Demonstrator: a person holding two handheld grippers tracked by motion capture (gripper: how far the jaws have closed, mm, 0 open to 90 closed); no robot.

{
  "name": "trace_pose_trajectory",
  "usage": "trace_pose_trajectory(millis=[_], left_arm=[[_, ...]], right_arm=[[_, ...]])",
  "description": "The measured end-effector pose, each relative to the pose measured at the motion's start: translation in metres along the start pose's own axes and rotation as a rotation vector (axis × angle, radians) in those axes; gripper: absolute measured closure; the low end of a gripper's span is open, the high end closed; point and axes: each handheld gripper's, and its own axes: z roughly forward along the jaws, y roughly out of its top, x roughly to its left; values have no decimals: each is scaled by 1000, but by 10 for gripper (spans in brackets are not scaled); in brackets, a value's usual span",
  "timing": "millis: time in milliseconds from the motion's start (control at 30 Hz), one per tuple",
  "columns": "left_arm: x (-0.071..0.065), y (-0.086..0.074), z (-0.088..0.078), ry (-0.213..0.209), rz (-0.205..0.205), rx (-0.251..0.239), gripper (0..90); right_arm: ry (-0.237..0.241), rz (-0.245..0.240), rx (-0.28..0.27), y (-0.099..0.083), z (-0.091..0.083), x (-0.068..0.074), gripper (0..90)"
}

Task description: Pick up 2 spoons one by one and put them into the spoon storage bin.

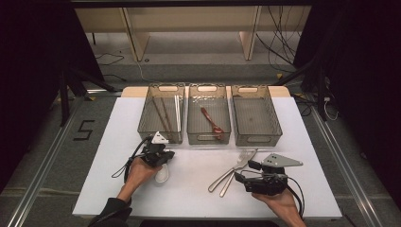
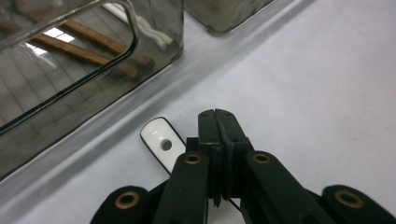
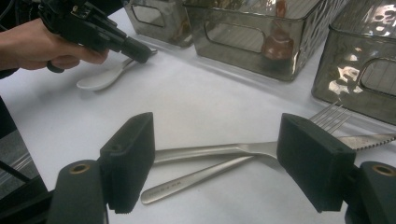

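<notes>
My left gripper [image 1: 169, 156] [image 2: 217, 122] sits low in front of the left bin, with its jaws pressed together. They lie over the handle of a white ceramic spoon [image 1: 162, 175] [image 2: 162, 142] [image 3: 99, 79] resting on the table. The handle's end, with its hole, sticks out beside the jaws, not between them. In the right gripper view this left gripper [image 3: 139, 50] touches the handle near its end. My right gripper [image 1: 246, 171] [image 3: 215, 158] is open and nothing is in it. A steel fork [image 1: 240, 161] [image 3: 219, 150] and knife [image 1: 228, 182] [image 3: 196, 179] lie crossed just beyond its pads.
Three smoked plastic bins stand in a row at the back of the white mat. The left bin [image 1: 143, 124] holds brown and white chopsticks. In the middle bin [image 1: 193, 124] lies a reddish spoon [image 1: 212, 124]. The right bin [image 1: 275, 124] looks empty.
</notes>
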Motion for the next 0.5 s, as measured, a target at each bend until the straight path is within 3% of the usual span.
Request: trace_pose_trajectory(millis=[300,500], left_arm=[[7,-5,-5,26,-5,41,889],[17,-10,-12,44,-29,60,889]], right_arm=[[4,-3,-1,0,-1,0,290],[7,-4,2,0,0,1,290]])
